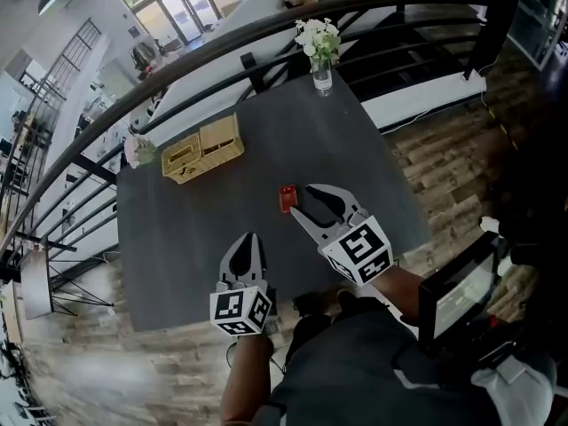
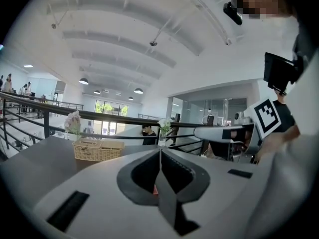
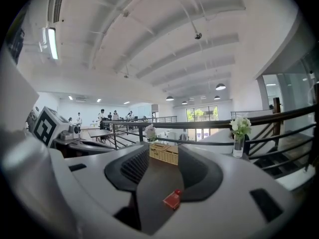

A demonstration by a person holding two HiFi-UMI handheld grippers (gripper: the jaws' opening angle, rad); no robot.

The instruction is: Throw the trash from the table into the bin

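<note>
Two hand-held grippers hang over the near side of one dark table. The left hand-held gripper is closed tight on nothing. The right hand-held gripper stands partly open and empty. One small red piece of trash lies on the table just ahead of its gap. Farther back stand one wicker basket and one vase of white flowers.
</note>
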